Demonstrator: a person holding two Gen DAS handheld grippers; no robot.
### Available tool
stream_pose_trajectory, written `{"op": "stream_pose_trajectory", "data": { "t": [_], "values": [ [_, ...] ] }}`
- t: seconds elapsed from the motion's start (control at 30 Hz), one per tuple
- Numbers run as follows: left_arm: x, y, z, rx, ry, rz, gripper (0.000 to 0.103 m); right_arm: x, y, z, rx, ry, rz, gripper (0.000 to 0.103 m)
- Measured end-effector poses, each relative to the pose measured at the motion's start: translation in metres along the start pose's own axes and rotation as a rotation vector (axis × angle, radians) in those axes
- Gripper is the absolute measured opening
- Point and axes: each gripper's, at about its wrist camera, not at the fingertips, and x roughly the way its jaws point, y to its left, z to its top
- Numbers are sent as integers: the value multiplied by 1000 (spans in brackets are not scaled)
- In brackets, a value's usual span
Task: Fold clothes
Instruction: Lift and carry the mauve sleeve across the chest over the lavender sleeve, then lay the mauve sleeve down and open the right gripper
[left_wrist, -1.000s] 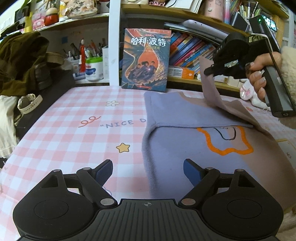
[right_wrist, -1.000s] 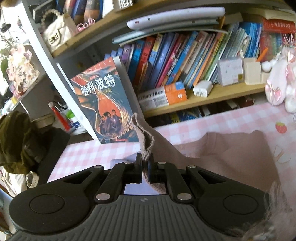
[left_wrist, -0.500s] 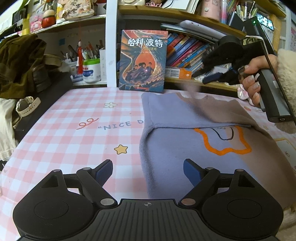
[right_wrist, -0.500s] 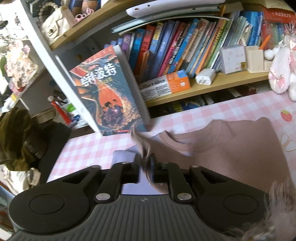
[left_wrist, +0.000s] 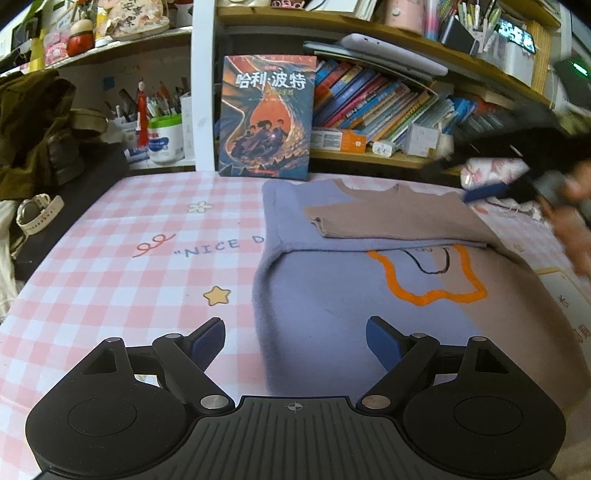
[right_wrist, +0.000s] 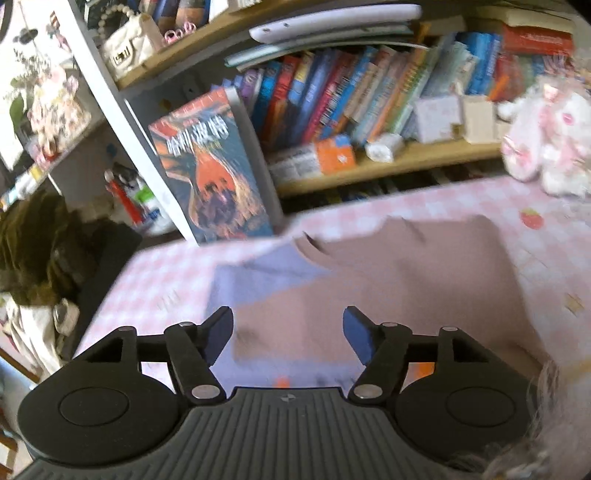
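Observation:
A blue and taupe sweater (left_wrist: 332, 295) with an orange outline print lies flat on the pink checked tablecloth (left_wrist: 129, 258). Its taupe sleeve (left_wrist: 388, 218) lies folded across the chest. My left gripper (left_wrist: 295, 341) is open and empty, low over the sweater's left hem edge. My right gripper (right_wrist: 288, 339) is open and empty above the sweater (right_wrist: 388, 280); it shows blurred at the right of the left wrist view (left_wrist: 491, 184).
A book (left_wrist: 266, 114) stands upright at the table's back edge, in front of bookshelves. A white pen pot (left_wrist: 164, 138) and dark clothes (left_wrist: 33, 125) are at the left. A pink plush toy (right_wrist: 543, 144) sits at the back right.
My right gripper let go of the taupe sleeve and opened. The sleeve dropped flat across the sweater. The right gripper pulled back to the right. The left gripper stayed open.

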Motion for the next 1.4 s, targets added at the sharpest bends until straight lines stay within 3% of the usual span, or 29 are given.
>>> {"op": "stream_pose_trajectory", "data": {
  "t": [0.47,0.73,1.17,1.4],
  "values": [
    [0,-39,-4,43,39,3,86,-85,-63,-110,-27,63,-195,76],
    [-8,-72,-10,70,65,-1,86,-112,-80,-131,-31,83,-197,77],
    [-42,-101,-44,16,110,37,86,-152,-116,-169,7,123,-185,78],
    [-56,-96,-59,-84,178,45,86,-173,-130,-186,21,129,-178,77]
  ]
}}
